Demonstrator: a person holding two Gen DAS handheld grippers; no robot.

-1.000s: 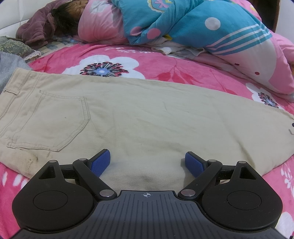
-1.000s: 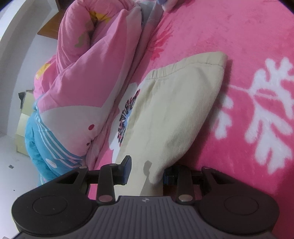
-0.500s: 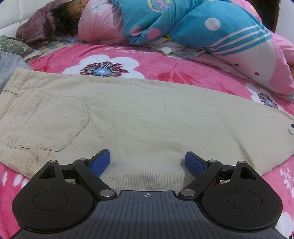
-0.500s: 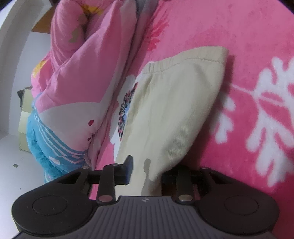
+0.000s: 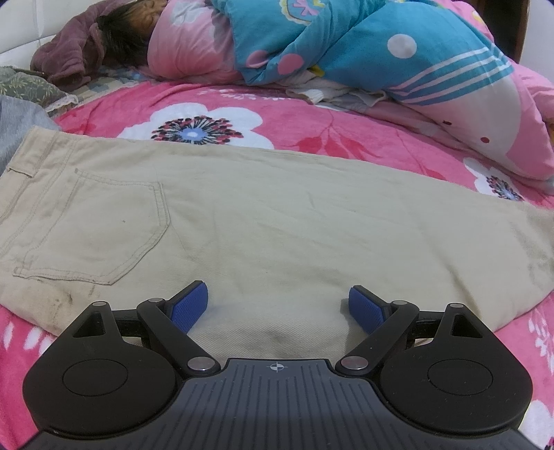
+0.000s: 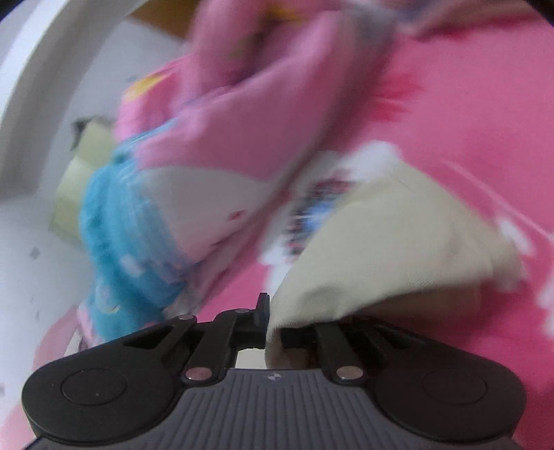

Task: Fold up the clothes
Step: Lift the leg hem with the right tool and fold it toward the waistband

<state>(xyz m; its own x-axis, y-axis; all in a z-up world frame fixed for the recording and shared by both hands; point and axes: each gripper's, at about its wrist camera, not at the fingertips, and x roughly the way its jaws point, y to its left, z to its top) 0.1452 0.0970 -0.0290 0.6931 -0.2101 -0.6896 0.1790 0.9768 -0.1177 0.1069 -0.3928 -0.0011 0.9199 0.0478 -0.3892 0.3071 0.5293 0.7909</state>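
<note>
Beige trousers (image 5: 263,221) lie flat across the pink flowered bed, waist and back pocket (image 5: 93,228) at the left, legs running right. My left gripper (image 5: 277,306) is open, its blue pads (image 5: 188,306) resting low over the trousers' near edge, holding nothing. My right gripper (image 6: 273,323) is shut on the trouser leg end (image 6: 387,249), which is lifted and bunched above the bed. The right wrist view is motion-blurred.
A person sleeps at the back left (image 5: 138,31) under a pink and blue quilt (image 5: 381,52) that runs along the far side. Grey cloth (image 5: 17,121) lies at the left edge. The quilt (image 6: 214,145) and white floor (image 6: 27,259) show in the right wrist view.
My right gripper has closed on the trouser leg end and swung fast, lifting the cloth; its view has turned blurred. My left gripper has not moved.
</note>
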